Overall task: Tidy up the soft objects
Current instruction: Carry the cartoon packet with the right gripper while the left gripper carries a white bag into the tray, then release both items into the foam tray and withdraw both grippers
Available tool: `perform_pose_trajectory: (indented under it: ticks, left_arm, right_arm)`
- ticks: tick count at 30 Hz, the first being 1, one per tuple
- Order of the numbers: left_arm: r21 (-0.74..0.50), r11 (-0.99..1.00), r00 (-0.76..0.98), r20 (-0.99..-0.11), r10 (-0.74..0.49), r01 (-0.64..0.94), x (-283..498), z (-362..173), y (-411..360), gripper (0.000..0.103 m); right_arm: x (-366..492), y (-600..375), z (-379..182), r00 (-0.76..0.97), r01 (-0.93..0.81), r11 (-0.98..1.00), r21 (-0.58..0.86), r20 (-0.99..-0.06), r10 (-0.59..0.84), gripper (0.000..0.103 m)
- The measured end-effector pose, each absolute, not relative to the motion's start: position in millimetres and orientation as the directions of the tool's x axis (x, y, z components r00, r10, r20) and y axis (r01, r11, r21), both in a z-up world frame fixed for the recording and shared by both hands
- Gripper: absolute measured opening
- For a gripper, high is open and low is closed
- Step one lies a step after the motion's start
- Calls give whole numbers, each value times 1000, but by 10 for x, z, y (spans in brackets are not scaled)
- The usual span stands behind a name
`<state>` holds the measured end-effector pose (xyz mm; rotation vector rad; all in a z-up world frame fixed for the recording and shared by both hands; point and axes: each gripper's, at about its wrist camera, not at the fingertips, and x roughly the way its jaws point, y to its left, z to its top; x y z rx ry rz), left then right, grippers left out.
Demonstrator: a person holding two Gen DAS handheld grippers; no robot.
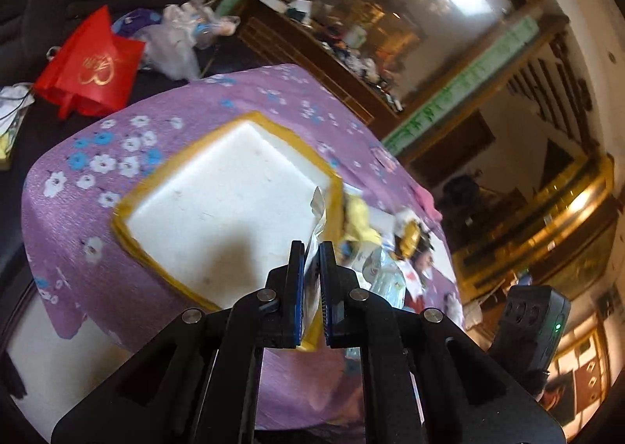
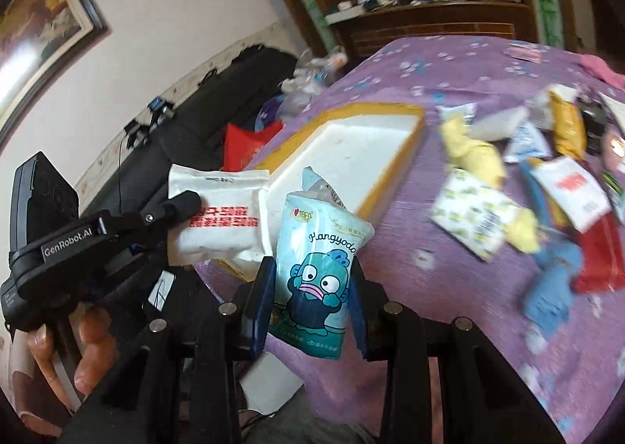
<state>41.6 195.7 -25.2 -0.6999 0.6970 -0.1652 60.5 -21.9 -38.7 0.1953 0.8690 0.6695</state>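
Two grippers up over the counter, purple flowered cloth draped across it. Left gripper with jaws pressed nearly together, pinching a flat white packet with red print; seen edge-on from its own camera, just a thin silvery sliver between the pads. From the right wrist view, that packet hanging over the near corner of the white foam tray, the one with the yellow-taped rim. Hand wrapped around the left gripper's handle down at the bottom left. Right gripper with jaws part-way spread and clamped on the sides of a pale blue tissue pack, cartoon fish face on the front, held upright over the near edge of the tray. Tray itself looking bare inside. Off to the right of the tray, a blurry heap of soft packets lying on the cloth: yellow, white, blue, red, hard to tell apart. Red bag on the dark sofa behind the counter, some plastic bags next to it.
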Motion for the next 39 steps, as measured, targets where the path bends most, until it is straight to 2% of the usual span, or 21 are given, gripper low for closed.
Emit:
perform_pose_trajectory:
  ticks: [9, 13, 15, 17, 19, 21, 22, 25, 27, 30, 35, 39]
  left_arm:
    - [-642, 744, 745, -584, -322, -182, 646, -588, 2327, 6]
    - [-572, 788, 720, -644, -257, -230, 708, -715, 2336, 7]
    - [-540, 808, 711, -663, -234, -238, 734, -730, 2302, 7]
    - [-512, 826, 700, -679, -219, -238, 747, -736, 2260, 11]
    - [-489, 837, 689, -695, -206, -244, 742, -738, 2237, 31]
    - [-470, 846, 697, -694, -178, -252, 694, -694, 2229, 44]
    - [-449, 856, 707, -691, -150, -257, 655, -655, 2216, 53]
    - [-339, 901, 721, -691, -43, -271, 548, -527, 2123, 54]
    - [-303, 916, 730, -683, -15, -264, 506, -459, 2049, 54]
    - [-290, 935, 745, -666, -42, -206, 426, -354, 1825, 54]
    - [-334, 942, 728, -656, -200, -43, 400, -255, 1295, 54]
    - [-331, 943, 693, -669, -268, 45, 377, -201, 888, 54]
  right_arm:
    - [938, 422, -582, 421, -491, 811, 319, -727, 542, 36]
    - [922, 543, -705, 398, -490, 826, 280, -771, 497, 39]
    - [893, 582, -691, 421, -502, 829, 245, -769, 482, 46]
    - [881, 604, -685, 427, -510, 828, 233, -767, 479, 51]
    - [877, 604, -661, 428, -517, 824, 234, -762, 486, 53]
    - [851, 535, -604, 427, -515, 817, 261, -748, 508, 56]
    - [814, 464, -562, 436, -516, 812, 273, -732, 523, 64]
    - [765, 326, -478, 451, -510, 806, 300, -705, 547, 66]
    - [687, 178, -419, 437, -515, 782, 350, -678, 591, 66]
    - [534, -89, -387, 459, -497, 789, 362, -662, 593, 66]
    - [346, -570, -439, 502, -437, 809, 394, -639, 583, 66]
    - [231, -998, -539, 516, -365, 814, 452, -630, 580, 66]
